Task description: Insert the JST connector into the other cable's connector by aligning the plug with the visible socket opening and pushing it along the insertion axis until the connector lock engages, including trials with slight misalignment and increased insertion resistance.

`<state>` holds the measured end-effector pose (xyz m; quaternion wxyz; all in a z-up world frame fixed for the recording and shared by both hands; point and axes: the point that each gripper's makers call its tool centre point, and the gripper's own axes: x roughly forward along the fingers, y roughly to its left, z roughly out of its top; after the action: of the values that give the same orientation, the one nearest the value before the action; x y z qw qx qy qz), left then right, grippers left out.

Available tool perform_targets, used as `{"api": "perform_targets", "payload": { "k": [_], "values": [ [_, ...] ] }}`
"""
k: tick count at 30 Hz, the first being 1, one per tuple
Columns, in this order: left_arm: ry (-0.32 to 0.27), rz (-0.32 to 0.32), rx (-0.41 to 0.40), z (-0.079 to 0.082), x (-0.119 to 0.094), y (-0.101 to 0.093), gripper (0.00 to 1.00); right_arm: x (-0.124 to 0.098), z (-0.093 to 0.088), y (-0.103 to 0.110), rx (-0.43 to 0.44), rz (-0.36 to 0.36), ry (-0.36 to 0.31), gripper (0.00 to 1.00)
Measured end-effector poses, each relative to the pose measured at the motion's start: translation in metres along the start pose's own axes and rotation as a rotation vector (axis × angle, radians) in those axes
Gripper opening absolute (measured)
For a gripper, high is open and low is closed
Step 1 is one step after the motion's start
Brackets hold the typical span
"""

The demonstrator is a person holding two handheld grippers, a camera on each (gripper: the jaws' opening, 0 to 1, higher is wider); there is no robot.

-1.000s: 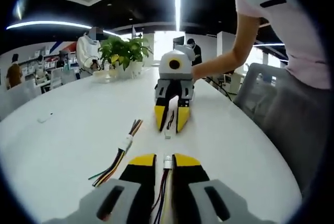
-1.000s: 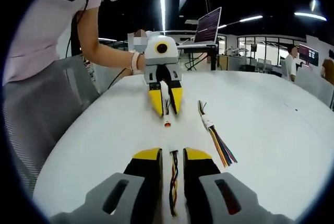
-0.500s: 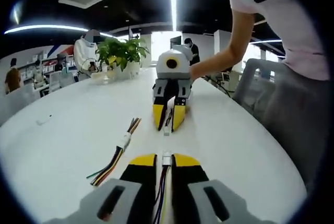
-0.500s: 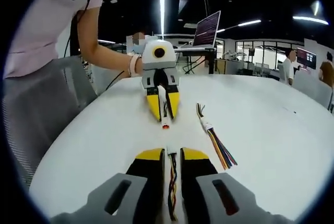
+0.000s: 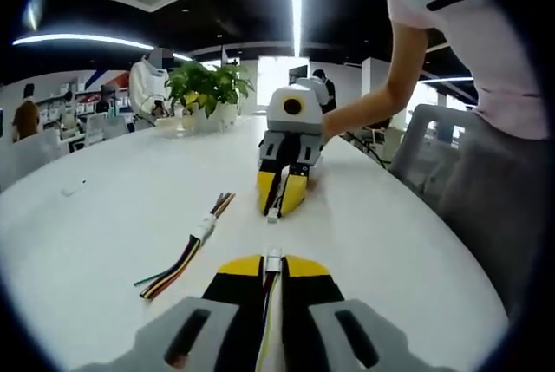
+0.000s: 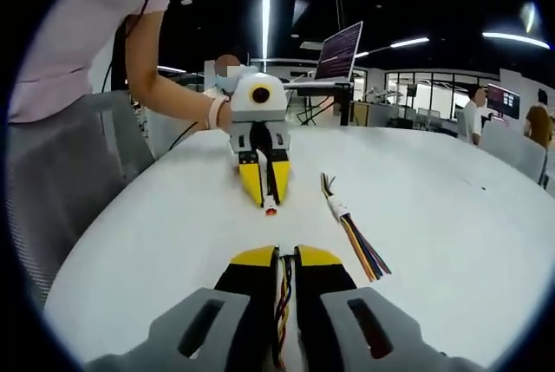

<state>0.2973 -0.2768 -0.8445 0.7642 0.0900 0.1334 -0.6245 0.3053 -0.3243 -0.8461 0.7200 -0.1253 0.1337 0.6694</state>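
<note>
Two grippers nose to nose on the table (image 5: 104, 216) — spare cable (image 5: 186, 251) beside them, plant (image 5: 206, 86) behind.

- A wide white table (image 5: 104, 216) with a rounded edge carries everything here.
- A spare cable (image 5: 186, 251) of coloured wires lies flat on it, with a white connector partway along; in the right gripper view this cable (image 6: 351, 233) lies to the right of the jaws.
- At the far end stands a potted plant (image 5: 208, 94).
- A small pale scrap (image 5: 71, 188) lies off to the left, well apart from the cable.
</note>
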Motion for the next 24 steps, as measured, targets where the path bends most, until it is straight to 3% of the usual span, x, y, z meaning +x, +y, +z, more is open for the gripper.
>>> {"api": "perform_targets", "payload": {
  "k": [15,24],
  "values": [
    [-0.024,0.012,-0.027,0.0021,0.0009,0.0015,0.0,-0.0002,0.0019,0.001,0.024,0.002,-0.015,0.04],
    [-0.016,0.011,-0.033,0.0066,-0.0027,-0.0005,0.0,0.0021,0.0044,0.0044,0.023,0.013,0.015,0.03]
  ]
}}
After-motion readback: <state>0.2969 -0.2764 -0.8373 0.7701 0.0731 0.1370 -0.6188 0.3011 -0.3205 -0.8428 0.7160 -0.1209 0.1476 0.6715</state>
